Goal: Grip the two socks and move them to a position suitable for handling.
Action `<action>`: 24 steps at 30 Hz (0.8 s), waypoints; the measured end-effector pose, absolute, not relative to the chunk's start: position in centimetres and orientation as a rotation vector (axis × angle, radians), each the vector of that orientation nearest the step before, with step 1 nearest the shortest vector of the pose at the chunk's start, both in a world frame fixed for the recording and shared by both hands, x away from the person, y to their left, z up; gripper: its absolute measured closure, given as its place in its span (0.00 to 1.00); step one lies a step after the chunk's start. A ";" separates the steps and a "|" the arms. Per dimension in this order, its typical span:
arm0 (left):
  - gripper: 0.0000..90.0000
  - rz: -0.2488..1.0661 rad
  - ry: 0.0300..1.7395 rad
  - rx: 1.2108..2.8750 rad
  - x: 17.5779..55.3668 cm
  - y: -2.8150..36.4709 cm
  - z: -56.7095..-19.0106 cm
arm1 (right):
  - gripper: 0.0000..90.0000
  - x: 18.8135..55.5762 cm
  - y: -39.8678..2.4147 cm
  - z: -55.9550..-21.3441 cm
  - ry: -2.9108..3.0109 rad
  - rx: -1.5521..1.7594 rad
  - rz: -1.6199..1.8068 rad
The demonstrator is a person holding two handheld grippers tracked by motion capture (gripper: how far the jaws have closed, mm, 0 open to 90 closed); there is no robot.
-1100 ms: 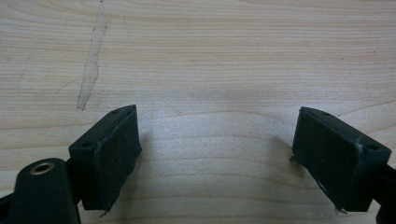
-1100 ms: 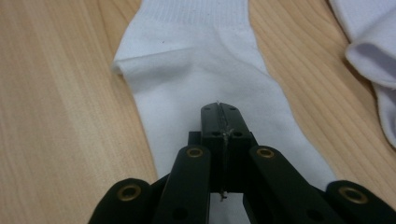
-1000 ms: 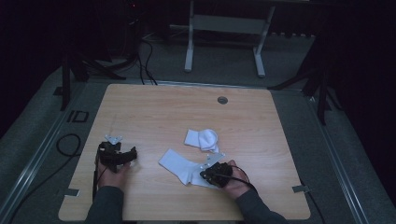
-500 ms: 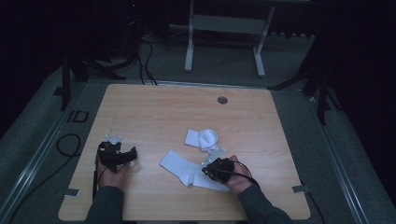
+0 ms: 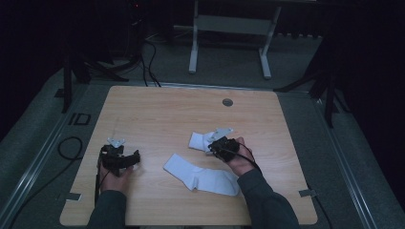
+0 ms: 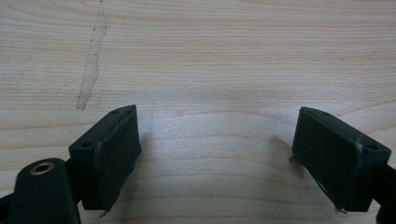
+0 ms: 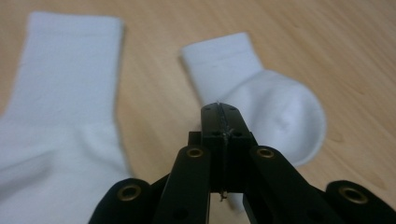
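The folded sock (image 5: 199, 141) lies right of the table's (image 5: 157, 109) middle, with the right gripper (image 5: 220, 143) over it, jaws clenched on nothing. The flat sock (image 5: 200, 175) lies nearer. Far left, the left gripper (image 5: 128, 160) rests released.

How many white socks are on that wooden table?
2. One white sock lies flat near the table's front edge, between the two hands. The other, a folded sock, lies just behind it, beside the right tool. Nothing suggests any more hidden.
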State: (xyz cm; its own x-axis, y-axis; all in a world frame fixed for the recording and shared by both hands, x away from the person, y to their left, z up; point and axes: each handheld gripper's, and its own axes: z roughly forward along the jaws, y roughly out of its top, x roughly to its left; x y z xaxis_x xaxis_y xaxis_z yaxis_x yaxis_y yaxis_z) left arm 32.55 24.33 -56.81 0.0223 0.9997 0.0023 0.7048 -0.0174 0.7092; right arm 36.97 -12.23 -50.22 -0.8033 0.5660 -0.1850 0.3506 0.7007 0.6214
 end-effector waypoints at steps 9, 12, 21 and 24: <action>0.17 0.724 1.735 1.777 32.6 24.3 -56.8 | 1.00 39.6 -12.2 -51.5 2.519 0.812 0.773; 0.17 0.725 1.735 1.777 32.6 24.3 -56.8 | 1.00 40.2 -11.8 -52.2 2.527 0.825 0.752; 0.17 0.724 1.735 1.777 32.5 24.3 -56.8 | 1.00 41.0 -11.2 -54.1 2.548 0.853 0.712; 0.17 0.725 1.735 1.778 32.5 24.3 -56.8 | 1.00 40.9 -11.1 -54.1 2.559 0.838 0.713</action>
